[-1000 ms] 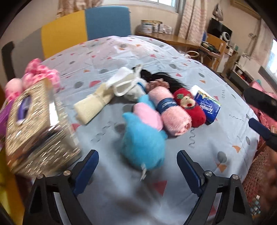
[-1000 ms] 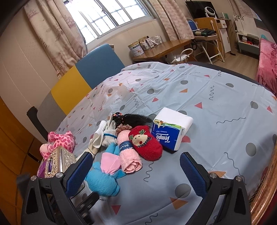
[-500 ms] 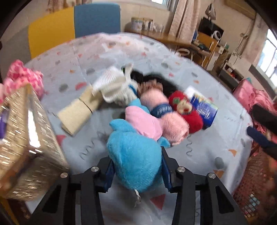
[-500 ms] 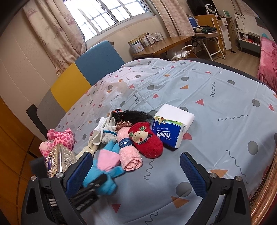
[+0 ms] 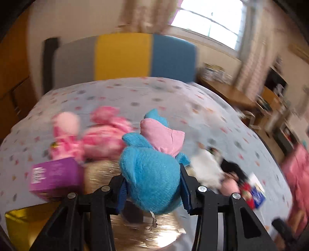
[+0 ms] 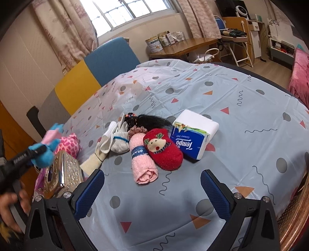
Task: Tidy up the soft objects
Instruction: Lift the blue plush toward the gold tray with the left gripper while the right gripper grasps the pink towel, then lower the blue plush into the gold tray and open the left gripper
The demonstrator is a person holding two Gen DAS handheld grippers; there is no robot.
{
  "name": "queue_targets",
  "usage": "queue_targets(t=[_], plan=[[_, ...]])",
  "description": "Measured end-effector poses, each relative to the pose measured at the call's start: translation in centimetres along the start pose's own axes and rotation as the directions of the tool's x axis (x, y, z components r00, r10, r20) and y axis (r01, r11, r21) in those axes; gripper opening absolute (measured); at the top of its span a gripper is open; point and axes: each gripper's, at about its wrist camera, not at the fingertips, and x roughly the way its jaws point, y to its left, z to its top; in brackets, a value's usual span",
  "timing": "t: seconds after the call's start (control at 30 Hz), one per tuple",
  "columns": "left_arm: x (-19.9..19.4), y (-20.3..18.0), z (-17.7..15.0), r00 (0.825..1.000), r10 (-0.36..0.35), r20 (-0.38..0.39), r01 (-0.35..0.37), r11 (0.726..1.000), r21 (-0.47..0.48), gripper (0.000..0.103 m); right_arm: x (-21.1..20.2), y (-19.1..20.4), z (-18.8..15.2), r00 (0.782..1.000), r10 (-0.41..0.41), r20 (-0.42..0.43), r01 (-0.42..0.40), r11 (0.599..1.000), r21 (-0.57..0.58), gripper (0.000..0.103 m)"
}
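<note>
A fluffy blue plush toy (image 5: 152, 179) with a pink patch is clamped in the left gripper (image 5: 152, 190). The right gripper (image 6: 152, 190) hangs open over a table (image 6: 241, 108) covered in pale blue patterned cloth. Beyond it, a curtained window (image 6: 125, 11).

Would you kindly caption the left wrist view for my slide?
Left gripper holding a blue plush toy above a shiny box.

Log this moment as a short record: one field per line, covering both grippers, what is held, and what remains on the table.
left gripper: shut on the blue plush toy, lifted above the gold tissue box
right gripper: open, holds nothing, above the tablecloth
on the table: pink rolled towel, red sock, Tempo tissue pack, white socks, black hairpiece
beside the gold box: pink spotted plush
left view: motion-blurred
</note>
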Motion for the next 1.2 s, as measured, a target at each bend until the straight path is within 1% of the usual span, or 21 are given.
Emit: queue_targets(t=[0.07,0.13,0.23,0.3,0.33,0.37,0.5,0.57,0.63,0.7,0.77,0.87,0.97,1.03,1.07,1.1,1.2], plan=[[-0.4,3.2,0.6,0.999,0.047,0.009,-0.046,0.996,-0.076,0.046,0.5,0.4,-0.1,1.0,-0.004,-0.023,0.004,1.0,-0.027,0.101],[-1.2,6.3,0.7,0.995,0.098,0.021,-0.095,0.987,-0.131,0.046,1.1,0.8,-0.1,0.999,-0.005,-0.054,0.003,0.999,-0.048,0.101],[-2.6,9.5,-0.1,0.987,0.158,0.038,-0.15,0.975,-0.166,0.047,2.4,1.3,-0.1,0.993,0.004,-0.116,-0.012,0.998,-0.069,0.097],[-3.8,11.7,-0.7,0.981,0.189,0.048,-0.176,0.964,-0.197,0.047,3.6,1.8,-0.1,0.986,0.01,-0.166,-0.025,0.996,-0.084,0.095],[-4.4,12.8,-1.2,0.978,0.205,0.049,-0.19,0.958,-0.213,0.047,4.1,2.0,0.0,0.983,0.013,-0.182,-0.029,0.996,-0.09,0.091],[-4.9,14.0,-1.7,0.974,0.222,0.05,-0.206,0.951,-0.23,0.047,4.8,2.4,0.1,0.979,0.008,-0.206,-0.031,0.994,-0.104,0.09],[-6.9,17.7,-3.8,0.962,0.271,0.038,-0.249,0.925,-0.288,0.047,7.0,4.1,0.7,0.967,-0.019,-0.254,-0.026,0.985,-0.171,0.09],[-7.6,19.1,-5.0,0.958,0.284,0.028,-0.262,0.914,-0.31,0.047,8.2,4.8,1.2,0.962,-0.049,-0.267,-0.007,0.978,-0.206,0.086],[-8.6,20.3,-6.6,0.953,0.302,0.018,-0.279,0.902,-0.328,0.047,9.4,5.2,1.6,0.958,-0.078,-0.276,0.013,0.974,-0.228,0.085],[-9.3,21.1,-7.7,0.953,0.302,0.012,-0.279,0.895,-0.347,0.047,10.7,5.8,2.0,0.955,-0.125,-0.269,0.052,0.963,-0.264,0.085],[-9.9,21.8,-9.0,0.951,0.31,0.004,-0.288,0.888,-0.358,0.047,11.8,5.9,2.2,0.95,-0.162,-0.268,0.082,0.955,-0.287,0.083],[-10.9,22.3,-11.2,0.948,0.317,-0.016,-0.3,0.881,-0.367,0.047,13.6,5.9,2.3,0.935,-0.215,-0.283,0.119,0.94,-0.32,0.08],[-12.0,22.7,-13.5,0.949,0.314,-0.028,-0.301,0.873,-0.384,0.048,14.9,6.1,1.9,0.923,-0.238,-0.302,0.124,0.928,-0.352,0.072],[-12.8,23.0,-15.0,0.946,0.322,-0.031,-0.307,0.863,-0.401,0.048,15.7,6.4,1.6,0.915,-0.246,-0.32,0.116,0.92,-0.374,0.059],[-13.2,23.2,-15.8,0.945,0.325,-0.036,-0.31,0.858,-0.409,0.048,16.0,6.5,1.5,0.911,-0.254,-0.324,0.119,0.916,-0.383,0.057],[-13.4,23.3,-16.5,0.944,0.327,-0.041,-0.314,0.855,-0.414,0.048,16.3,6.7,1.3,0.909,-0.275,-0.312,0.131,0.902,-0.412,0.056],[-13.9,23.7,-18.7,0.936,0.346,-0.064,-0.341,0.845,-0.412,0.048,16.4,7.1,1.0,0.91,-0.284,-0.301,0.13,0.887,-0.444,0.055]])
